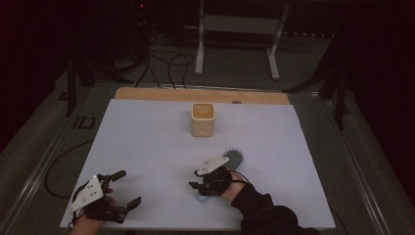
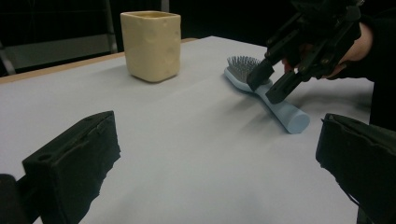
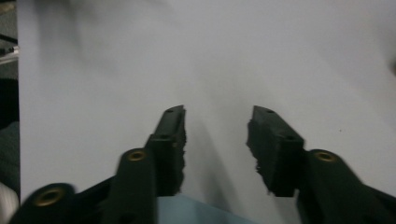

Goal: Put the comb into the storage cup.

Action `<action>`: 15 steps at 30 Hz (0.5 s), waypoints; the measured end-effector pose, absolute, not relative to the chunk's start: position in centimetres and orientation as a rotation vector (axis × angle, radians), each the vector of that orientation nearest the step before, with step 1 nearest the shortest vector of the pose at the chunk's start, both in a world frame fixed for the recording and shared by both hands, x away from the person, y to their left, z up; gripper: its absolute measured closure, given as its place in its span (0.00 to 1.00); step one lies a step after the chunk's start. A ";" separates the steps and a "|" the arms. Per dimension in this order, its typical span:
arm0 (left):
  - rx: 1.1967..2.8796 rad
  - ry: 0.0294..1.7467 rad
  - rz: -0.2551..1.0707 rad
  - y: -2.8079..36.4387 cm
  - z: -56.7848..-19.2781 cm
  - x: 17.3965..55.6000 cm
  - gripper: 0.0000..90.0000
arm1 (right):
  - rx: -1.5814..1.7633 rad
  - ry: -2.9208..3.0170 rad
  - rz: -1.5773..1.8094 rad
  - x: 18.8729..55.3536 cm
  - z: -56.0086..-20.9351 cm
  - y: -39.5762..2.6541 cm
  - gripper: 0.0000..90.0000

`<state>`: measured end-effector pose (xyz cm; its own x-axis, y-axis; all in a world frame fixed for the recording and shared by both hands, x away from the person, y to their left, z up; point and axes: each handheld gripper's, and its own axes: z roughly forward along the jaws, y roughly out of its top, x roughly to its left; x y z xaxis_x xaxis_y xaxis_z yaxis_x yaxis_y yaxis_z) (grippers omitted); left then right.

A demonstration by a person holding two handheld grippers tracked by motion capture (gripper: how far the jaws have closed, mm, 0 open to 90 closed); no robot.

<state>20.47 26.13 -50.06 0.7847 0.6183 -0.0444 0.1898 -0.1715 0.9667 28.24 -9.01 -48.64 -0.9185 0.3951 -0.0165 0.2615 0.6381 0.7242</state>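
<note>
A light blue hairbrush (image 1: 234, 157) lies on the white sheet (image 1: 147, 142), bristles up, its handle running toward the near edge. My right gripper (image 1: 194, 178) is low over that handle. In the left gripper view its jaws stand on either side of the hairbrush (image 2: 280, 109) handle near the neck. In the right gripper view, the right gripper (image 3: 217, 112) has a gap between its pads, and the handle (image 3: 196, 212) shows low between the jaws, not pinched. A cream square cup (image 1: 203, 120) stands upright behind the brush. My left gripper (image 1: 130, 186) rests at the near left, jaws wide apart and holding nothing.
The cup (image 2: 152, 44) stands to the left of the brush head in the left gripper view. A wooden table edge (image 1: 200, 94) runs behind the sheet. Cables and a white metal stand (image 1: 200, 44) are on the floor beyond.
</note>
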 end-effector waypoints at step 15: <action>1.733 0.639 0.421 26.1 -50.1 20.5 0.00 | 0.475 2.805 0.982 27.8 -49.5 -8.6 1.00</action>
<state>20.51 26.13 -50.10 0.7849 0.6174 -0.0521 0.1963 -0.1680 0.9660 27.84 -8.56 -49.46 -0.9417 0.3359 -0.0203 0.2498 0.7382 0.6266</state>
